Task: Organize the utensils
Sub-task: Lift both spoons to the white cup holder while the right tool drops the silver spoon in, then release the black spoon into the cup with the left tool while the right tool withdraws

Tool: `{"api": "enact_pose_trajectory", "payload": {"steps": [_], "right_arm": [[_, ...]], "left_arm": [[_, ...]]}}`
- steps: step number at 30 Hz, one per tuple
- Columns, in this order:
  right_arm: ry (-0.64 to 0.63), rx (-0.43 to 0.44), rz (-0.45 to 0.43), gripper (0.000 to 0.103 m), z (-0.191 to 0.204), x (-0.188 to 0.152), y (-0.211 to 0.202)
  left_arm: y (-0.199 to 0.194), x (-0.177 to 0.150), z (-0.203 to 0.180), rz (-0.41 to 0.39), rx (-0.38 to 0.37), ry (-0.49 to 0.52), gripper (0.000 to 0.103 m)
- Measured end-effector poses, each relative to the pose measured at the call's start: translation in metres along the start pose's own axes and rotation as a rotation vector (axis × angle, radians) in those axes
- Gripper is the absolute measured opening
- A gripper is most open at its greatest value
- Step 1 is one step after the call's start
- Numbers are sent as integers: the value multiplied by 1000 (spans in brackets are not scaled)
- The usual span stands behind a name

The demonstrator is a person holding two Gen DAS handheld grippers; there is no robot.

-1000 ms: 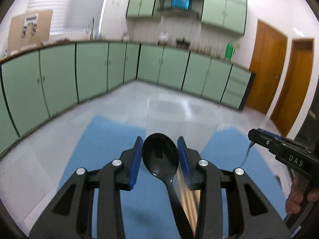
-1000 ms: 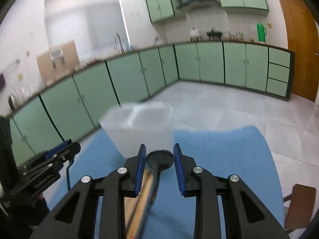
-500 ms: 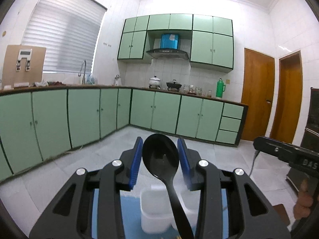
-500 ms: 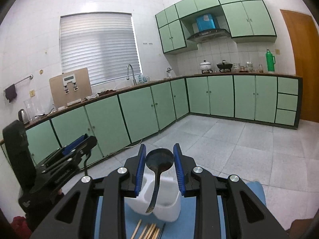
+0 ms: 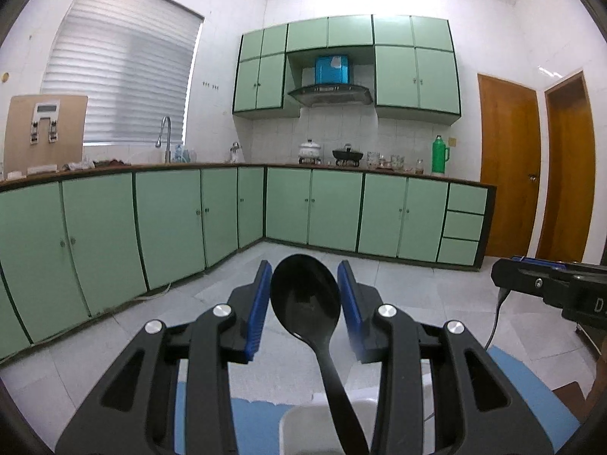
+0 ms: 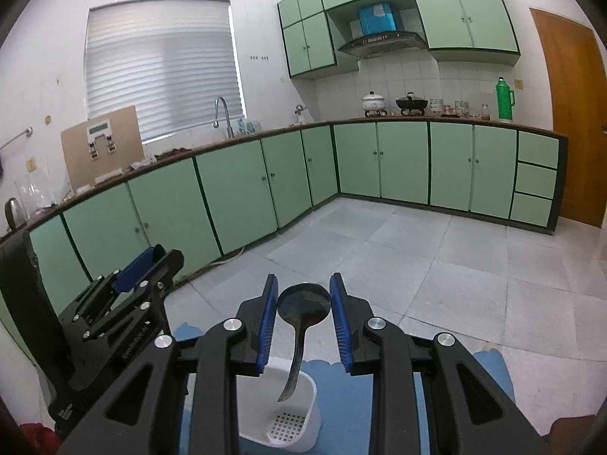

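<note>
My left gripper [image 5: 304, 276] is shut on the bowl of a black plastic spoon [image 5: 303, 303], held up in the air. Its handle slants down toward a white utensil holder [image 5: 299, 424] at the bottom edge. My right gripper [image 6: 302, 284] is shut on the bowl of a dark metal spoon [image 6: 302, 305], whose handle hangs down over the open top of the white holder [image 6: 299, 413]. The holder has a perforated bottom and stands on a blue mat [image 6: 360, 386]. In the right wrist view the left gripper [image 6: 151, 261] is at the left. In the left wrist view the right gripper [image 5: 508, 276] is at the right.
The blue mat [image 5: 531, 386] covers the table below both grippers. Beyond the table lie a grey tiled floor [image 6: 436, 258] and green kitchen cabinets [image 5: 170, 220] along the walls. Brown doors [image 5: 508, 167] stand at the right.
Both grippers have risen and tipped upward with their spoons still gripped. The white holder and blue mat have dropped to the bottom of both views.
</note>
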State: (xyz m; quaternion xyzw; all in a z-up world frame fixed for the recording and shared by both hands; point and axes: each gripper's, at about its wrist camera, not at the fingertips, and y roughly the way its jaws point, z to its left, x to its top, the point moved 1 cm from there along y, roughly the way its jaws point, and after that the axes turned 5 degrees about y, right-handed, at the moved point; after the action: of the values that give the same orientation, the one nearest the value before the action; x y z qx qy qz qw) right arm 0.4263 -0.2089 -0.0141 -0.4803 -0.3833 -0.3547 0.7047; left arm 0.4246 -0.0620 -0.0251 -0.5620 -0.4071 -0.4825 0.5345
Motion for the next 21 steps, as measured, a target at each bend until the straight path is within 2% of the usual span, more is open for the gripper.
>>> {"api": "enact_pose_trajectory", "payload": {"steps": [4, 6, 10, 13, 16, 18, 21], "right_arm": [[-18, -4, 50, 28, 2, -15, 14], [-29, -8, 80, 28, 3, -22, 18], [-6, -15, 73, 32, -1, -28, 8], [19, -21, 69, 41, -5, -35, -11], [33, -32, 83, 51, -10, -55, -38], [54, -45, 116, 59, -13, -77, -58], [97, -55, 185, 63, -18, -120, -84]], "left_arm": [[5, -14, 3, 47, -11, 8, 36], [3, -15, 3, 57, -16, 15, 44], [-14, -15, 10, 57, -18, 23, 50], [-36, -14, 15, 73, -15, 16, 55], [-65, -20, 18, 126, -22, 14, 61], [-89, -35, 19, 194, -12, 21, 65], [-120, -62, 20, 274, -28, 18, 70]]}}
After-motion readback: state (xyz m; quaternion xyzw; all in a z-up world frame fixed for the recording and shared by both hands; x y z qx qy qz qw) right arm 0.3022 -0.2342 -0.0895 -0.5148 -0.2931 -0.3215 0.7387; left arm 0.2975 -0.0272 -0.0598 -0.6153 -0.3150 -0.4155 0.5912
